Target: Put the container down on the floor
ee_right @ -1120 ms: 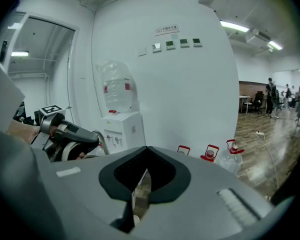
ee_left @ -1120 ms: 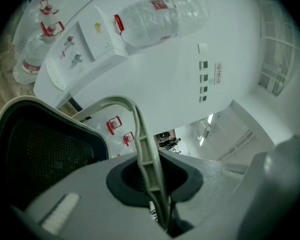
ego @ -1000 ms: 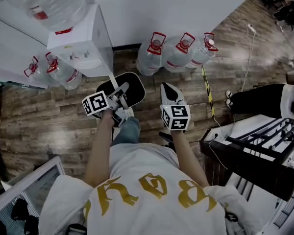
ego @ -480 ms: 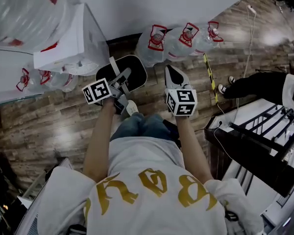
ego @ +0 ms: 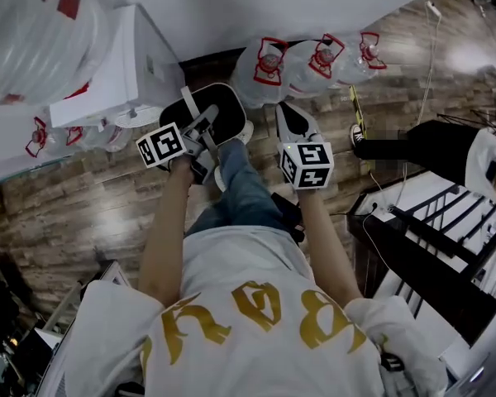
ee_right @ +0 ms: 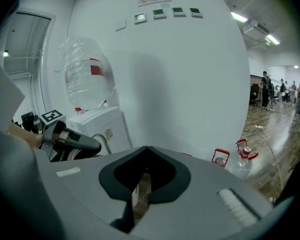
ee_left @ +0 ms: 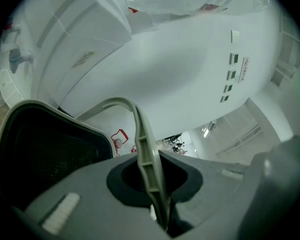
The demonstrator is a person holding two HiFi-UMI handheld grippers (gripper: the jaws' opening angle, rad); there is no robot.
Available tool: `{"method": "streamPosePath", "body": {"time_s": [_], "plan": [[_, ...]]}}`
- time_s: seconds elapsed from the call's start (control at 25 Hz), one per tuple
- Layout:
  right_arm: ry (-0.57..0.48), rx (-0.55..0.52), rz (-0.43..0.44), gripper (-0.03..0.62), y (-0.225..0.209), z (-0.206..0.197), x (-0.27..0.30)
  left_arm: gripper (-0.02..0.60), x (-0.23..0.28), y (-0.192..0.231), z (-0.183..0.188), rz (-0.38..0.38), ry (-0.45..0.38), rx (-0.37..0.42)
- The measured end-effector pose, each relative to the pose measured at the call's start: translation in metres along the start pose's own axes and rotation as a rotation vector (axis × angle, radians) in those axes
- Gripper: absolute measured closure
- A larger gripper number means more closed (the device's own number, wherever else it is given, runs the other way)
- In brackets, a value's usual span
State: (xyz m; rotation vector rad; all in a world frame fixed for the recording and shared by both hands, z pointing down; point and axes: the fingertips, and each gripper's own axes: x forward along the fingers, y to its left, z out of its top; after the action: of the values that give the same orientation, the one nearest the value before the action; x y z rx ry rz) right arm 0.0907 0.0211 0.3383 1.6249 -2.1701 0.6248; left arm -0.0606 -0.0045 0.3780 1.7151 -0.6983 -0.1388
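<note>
Far left stands the water dispenser. Just right of it, the left gripper has its jaws clamped on the grey handle of the black container, which hangs from that grip above the wooden floor, beside the dispenser. Right of centre, the right gripper has its jaws pressed together and holds nothing. Far right of the container, water bottles line the wall. Step in hand, as judged: carrying, with set-down not yet begun. The next move calls for lowering the container upright onto bare planks, clear of dispenser and bottles, then parting the left jaws.
</note>
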Motion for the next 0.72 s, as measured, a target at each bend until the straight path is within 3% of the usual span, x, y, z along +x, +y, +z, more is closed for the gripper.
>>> {"method": "streamPosePath", "body": {"time_s": [0.4,0.72], "plan": [[0.049,-0.036,0.042,0.568,-0.018,0.012,0.061,0.551,0.026,0.035,0.020,0.052,0.008,-0.022],[0.104,-0.045,0.084,0.568,-0.022,-0.010,0.093,0.552,0.044,0.073,0.024,0.087,0.003,-0.046]]}}
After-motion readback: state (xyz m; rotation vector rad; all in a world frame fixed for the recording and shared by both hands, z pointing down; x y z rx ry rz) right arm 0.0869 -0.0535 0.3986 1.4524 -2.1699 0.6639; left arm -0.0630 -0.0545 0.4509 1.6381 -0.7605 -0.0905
